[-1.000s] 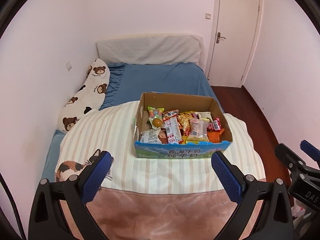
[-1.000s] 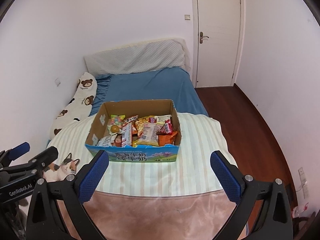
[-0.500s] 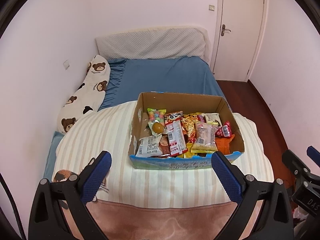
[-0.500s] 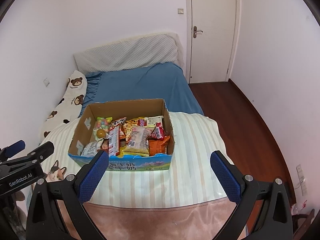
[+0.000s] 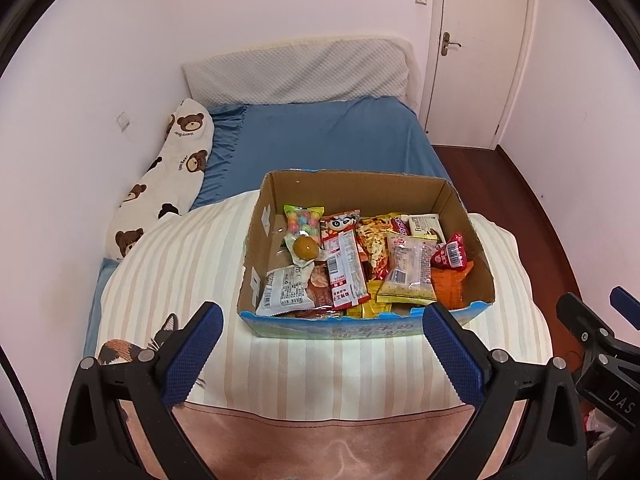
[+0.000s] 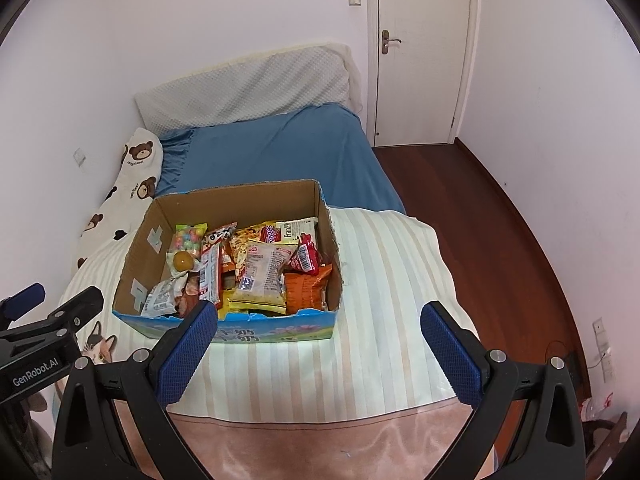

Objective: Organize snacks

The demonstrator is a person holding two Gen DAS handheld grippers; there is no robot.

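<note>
Left wrist view: the left gripper (image 5: pixel 320 354) hangs above the striped quilt (image 5: pixel 172 272), its blue, grid-textured pads spread wide and gripping nothing. At 12 o'clock from it sits the open corrugated cardboard box (image 5: pixel 352 190), rectangular with a printed blue front. Glossy snack packets (image 5: pixel 408 270) are piled inside, overlapping so the lower ones are mostly hidden. A bear-print pillow (image 5: pixel 168 180) lies at 10 o'clock. At 3 o'clock the right gripper (image 5: pixel 600 328) is cut off by the frame.

Right wrist view: the right gripper (image 6: pixel 318 352) also stands wide and empty, with the box (image 6: pixel 236 204) at 11 o'clock on the quilt (image 6: pixel 392 280). Its left pad covers part of the box's front. The left gripper (image 6: pixel 44 312) enters at 9 o'clock, partly out of frame.
</note>
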